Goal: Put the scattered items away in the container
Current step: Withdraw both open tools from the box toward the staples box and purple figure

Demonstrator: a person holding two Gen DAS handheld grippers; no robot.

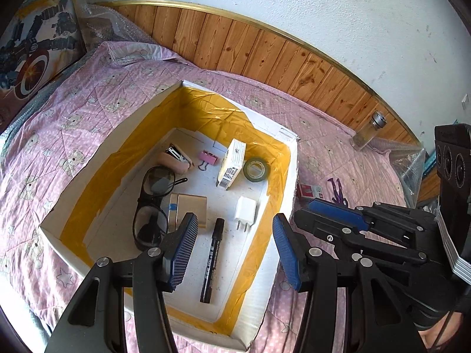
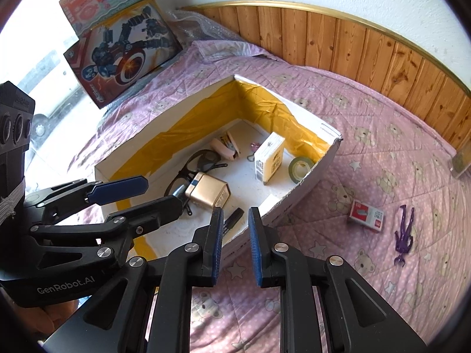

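While the left gripper (image 1: 232, 250) hangs over the near end of the box (image 1: 114, 138), its jaws are spread wide and hold nothing. Seen from the left wrist, the box sits on the pink quilt (image 1: 88, 88) and already holds most of the clutter: a marker (image 1: 212, 260) right below the jaws, a white plug (image 1: 245, 213), glasses (image 1: 153, 203), a gold case (image 1: 190, 209), a stapler (image 1: 176, 160), a pink clip (image 1: 208, 158), a white carton (image 1: 232, 164) and a roll of tape (image 1: 256, 169). Outside the box, just past its right wall, lie a small red-and-white packet (image 1: 310, 191) and a purple figure (image 1: 338, 191). A glass jar (image 1: 369, 131) stands farther off by the wooden panel.

From the right wrist, the right gripper (image 2: 234, 242) hovers over the box's near right edge, jaws parted and empty. The small packet (image 2: 366, 216) and the purple figure (image 2: 404, 235) rest on the quilt to its right, close together but apart. The task looks mostly done, with these two left; whether the jar counts is unclear.
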